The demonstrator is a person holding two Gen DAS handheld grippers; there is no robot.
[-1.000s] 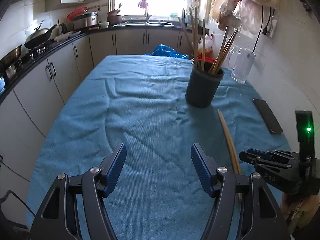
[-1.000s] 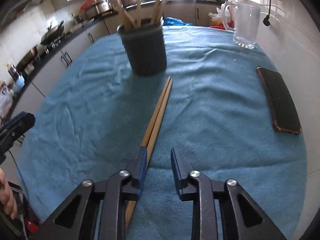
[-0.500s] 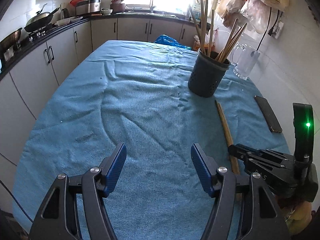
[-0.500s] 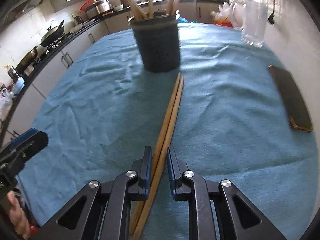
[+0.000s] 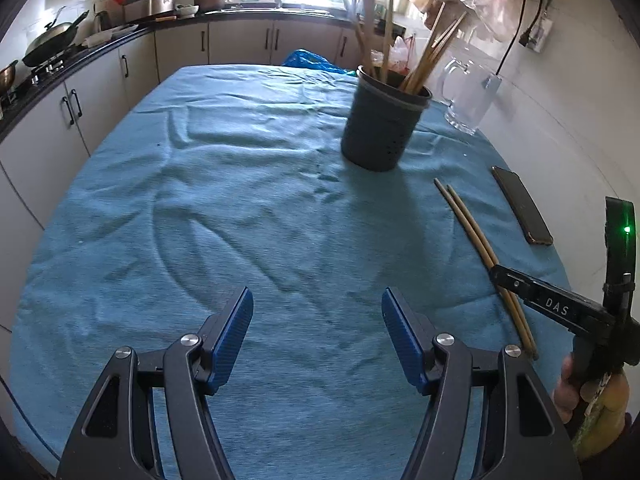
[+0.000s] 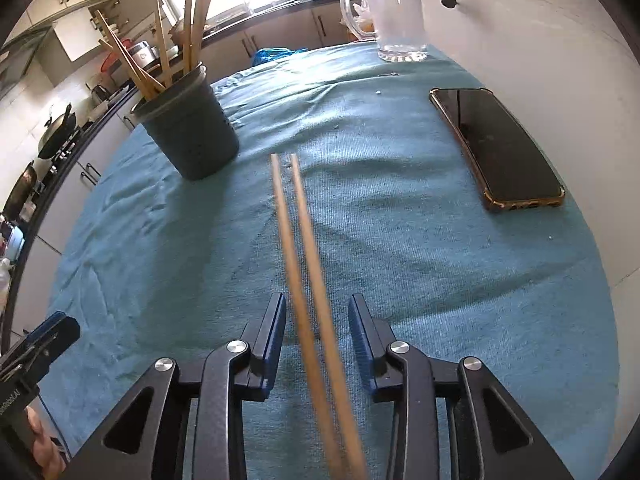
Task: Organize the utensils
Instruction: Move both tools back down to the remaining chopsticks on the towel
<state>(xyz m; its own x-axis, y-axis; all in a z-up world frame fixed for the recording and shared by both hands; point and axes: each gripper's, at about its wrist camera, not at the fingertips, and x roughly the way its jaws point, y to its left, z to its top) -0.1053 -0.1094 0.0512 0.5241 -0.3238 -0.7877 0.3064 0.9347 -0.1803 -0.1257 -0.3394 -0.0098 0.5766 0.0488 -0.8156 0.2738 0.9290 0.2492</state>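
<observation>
The right tool (image 6: 317, 330) is opening; the two chopsticks (image 6: 298, 216) lie side by side between its pads, and neither pad seems to press on them, though the near ends are blurred. They run away from the tool across the blue cloth (image 6: 400, 240) that covers the surface, their far tips stopping just short of the dark holder (image 6: 192, 128). The holder stands upright with more chopsticks leaning in it. A phone (image 6: 496, 144) lies flat to the right of the pair, well apart, and a glass mug (image 6: 396, 16) stands at the far edge.

The left tool (image 5: 316, 330) is released, its jaws wide with only cloth between them. From its view the chopsticks (image 5: 468, 224) lie to the right, between the holder (image 5: 380, 124) and the right tool's black body, with the phone (image 5: 522, 210) beyond them.
</observation>
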